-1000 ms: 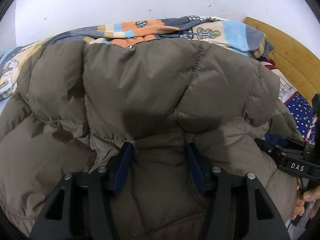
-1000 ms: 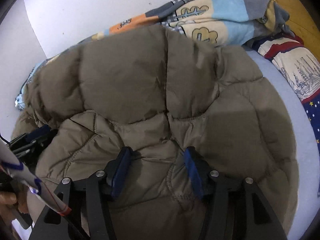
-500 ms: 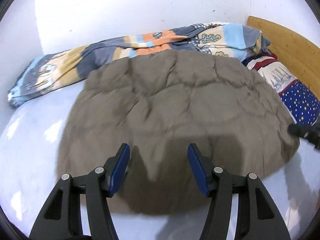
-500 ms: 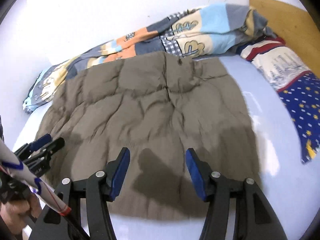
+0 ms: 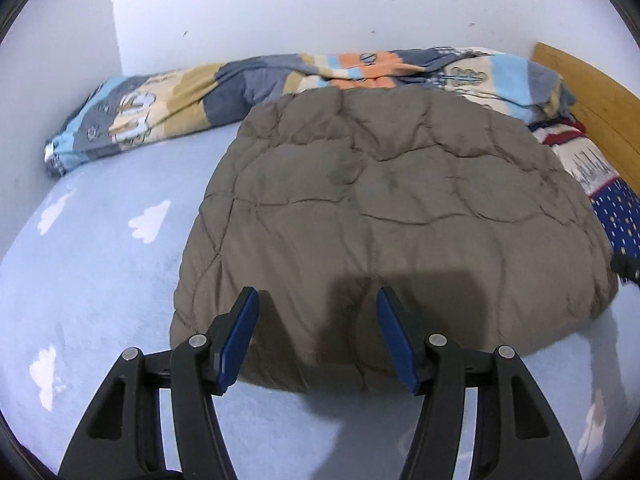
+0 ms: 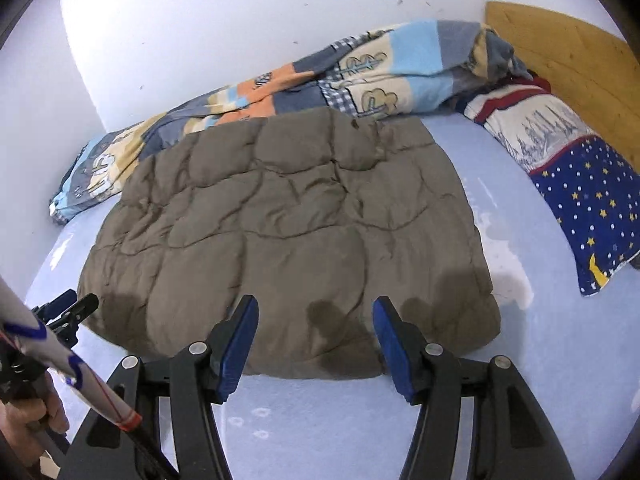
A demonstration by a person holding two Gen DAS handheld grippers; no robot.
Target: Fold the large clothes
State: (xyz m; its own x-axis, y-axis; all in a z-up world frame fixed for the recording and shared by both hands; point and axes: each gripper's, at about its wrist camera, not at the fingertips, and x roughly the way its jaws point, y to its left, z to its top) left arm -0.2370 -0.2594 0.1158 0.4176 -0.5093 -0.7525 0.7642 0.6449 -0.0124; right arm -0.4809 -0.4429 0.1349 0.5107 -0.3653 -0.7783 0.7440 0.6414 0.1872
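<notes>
Brown quilted jacket (image 5: 392, 216) lies folded flat on the pale blue bed (image 5: 100, 264), its far edge touching a patchwork blanket (image 5: 192, 96) bunched along the wall. A starry pillow (image 6: 576, 200) sits near the jacket by the wooden headboard (image 6: 568, 64). Left gripper (image 5: 316, 336) and right gripper (image 6: 314, 340) hover half-open and empty over the jacket's near edge.

One quilted jacket (image 6: 288, 240), one patterned blanket (image 6: 360, 76), one pillow (image 6: 576, 184) — two grippers (image 5: 318, 336) (image 6: 314, 338)

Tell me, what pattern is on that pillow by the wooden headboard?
The pillow is dark blue with yellow stars and white dots, plus a white skyline panel; the right wrist view shows it best.
</notes>
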